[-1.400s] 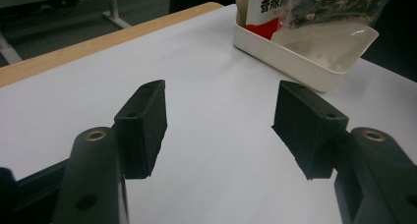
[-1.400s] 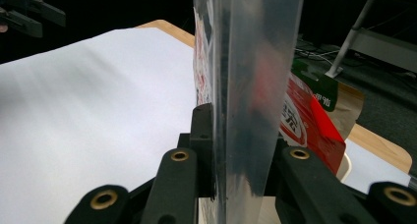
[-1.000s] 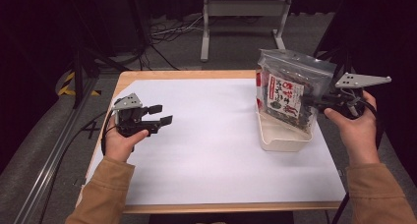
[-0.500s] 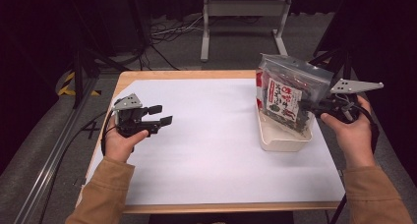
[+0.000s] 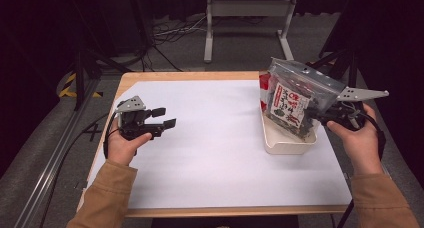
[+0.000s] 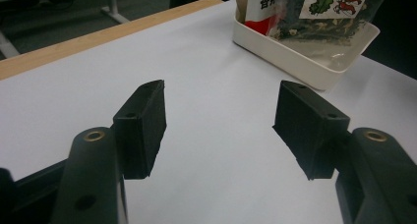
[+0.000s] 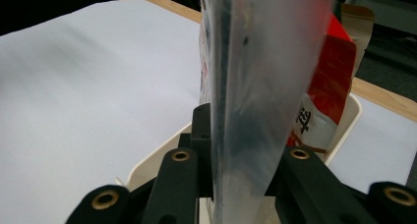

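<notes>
The right gripper (image 5: 320,119) has its black jaws clamped on a clear plastic zip bag of dark dried food with a printed label (image 5: 295,100), its lower end inside the shallow white rectangular plastic tray (image 5: 280,144) at the table's right. The left gripper (image 5: 161,123) hovers wide open and empty over the white sheet (image 5: 220,148).

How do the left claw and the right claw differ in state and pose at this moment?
The left claw stands open with nothing between its jaws, while the right claw is shut on the clear plastic zip bag with the printed label. The left claw sits over the bare white table cover; the right claw holds its bag in the shallow white plastic tray. Both are black, hand-held, with a grey plate on top.
</notes>
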`<state>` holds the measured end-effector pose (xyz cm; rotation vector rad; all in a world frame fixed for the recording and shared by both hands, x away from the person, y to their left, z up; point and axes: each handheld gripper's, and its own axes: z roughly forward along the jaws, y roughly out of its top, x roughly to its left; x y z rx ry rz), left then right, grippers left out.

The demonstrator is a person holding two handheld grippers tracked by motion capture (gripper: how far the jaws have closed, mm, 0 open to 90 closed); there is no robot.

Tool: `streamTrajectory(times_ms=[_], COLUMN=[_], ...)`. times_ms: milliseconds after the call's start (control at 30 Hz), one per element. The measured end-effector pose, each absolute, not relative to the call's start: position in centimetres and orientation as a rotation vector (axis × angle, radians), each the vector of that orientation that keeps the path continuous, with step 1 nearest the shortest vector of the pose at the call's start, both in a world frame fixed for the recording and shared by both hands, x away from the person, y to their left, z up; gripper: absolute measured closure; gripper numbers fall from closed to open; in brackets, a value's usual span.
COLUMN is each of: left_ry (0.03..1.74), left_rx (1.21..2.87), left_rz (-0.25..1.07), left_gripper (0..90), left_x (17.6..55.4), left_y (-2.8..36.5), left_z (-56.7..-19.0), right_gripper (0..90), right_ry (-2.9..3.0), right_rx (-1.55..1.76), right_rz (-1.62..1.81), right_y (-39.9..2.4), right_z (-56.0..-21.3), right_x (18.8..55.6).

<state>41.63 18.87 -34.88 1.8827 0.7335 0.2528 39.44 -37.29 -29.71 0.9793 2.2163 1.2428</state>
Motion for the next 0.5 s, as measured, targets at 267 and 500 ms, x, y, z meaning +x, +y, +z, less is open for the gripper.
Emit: streamTrajectory(times_ms=[267,500], left_ry=[0.733,0.729], left_rx=[1.882,1.890], left_rz=[0.254,0.257], left_gripper=[36.9,36.9], left_x=[41.6,41.6], left_y=[18.9,18.9], left_z=[-34.9,-34.9], right_gripper=[77.4,77.2], right_ry=[2.263,2.265], right_rx=[0.951,0.920], right_rz=[1.188,1.183], right_y=[-36.1,-36.2], right_z=[-30.5,-30.7], right_x=[39.8,39.9])
